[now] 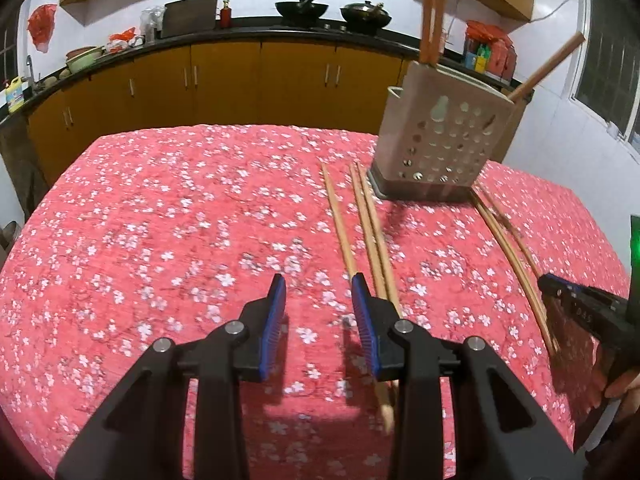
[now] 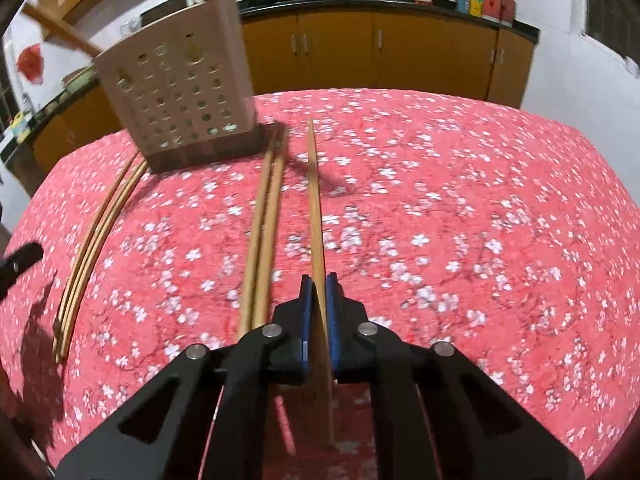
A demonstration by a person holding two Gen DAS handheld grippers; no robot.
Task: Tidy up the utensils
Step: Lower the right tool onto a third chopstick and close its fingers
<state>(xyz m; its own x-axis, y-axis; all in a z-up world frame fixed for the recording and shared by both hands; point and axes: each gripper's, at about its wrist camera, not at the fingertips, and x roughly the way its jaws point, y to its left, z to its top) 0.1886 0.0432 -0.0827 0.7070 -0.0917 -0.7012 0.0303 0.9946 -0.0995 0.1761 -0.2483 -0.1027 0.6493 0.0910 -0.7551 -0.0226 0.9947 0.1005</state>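
Note:
A beige perforated utensil holder point(image 1: 438, 140) stands on the red floral tablecloth point(image 1: 180, 220) with wooden sticks in it; it also shows in the right wrist view point(image 2: 180, 92). Several wooden chopsticks lie loose on the cloth: a pair point(image 1: 374, 236) and a single one point(image 1: 338, 224) by my left gripper, and thinner ones point(image 1: 508, 248) further right. My left gripper point(image 1: 319, 280) is open and empty, just left of the pair. My right gripper point(image 2: 319, 278) is shut on a single chopstick point(image 2: 315, 200) that points toward the holder. A pair point(image 2: 266, 216) lies left of it.
Thin chopsticks point(image 2: 96, 236) curve along the left in the right wrist view. The other gripper point(image 1: 580, 304) shows at the right edge of the left wrist view. Behind the table run orange cabinets point(image 1: 224, 80) and a dark counter with woks point(image 1: 302, 10).

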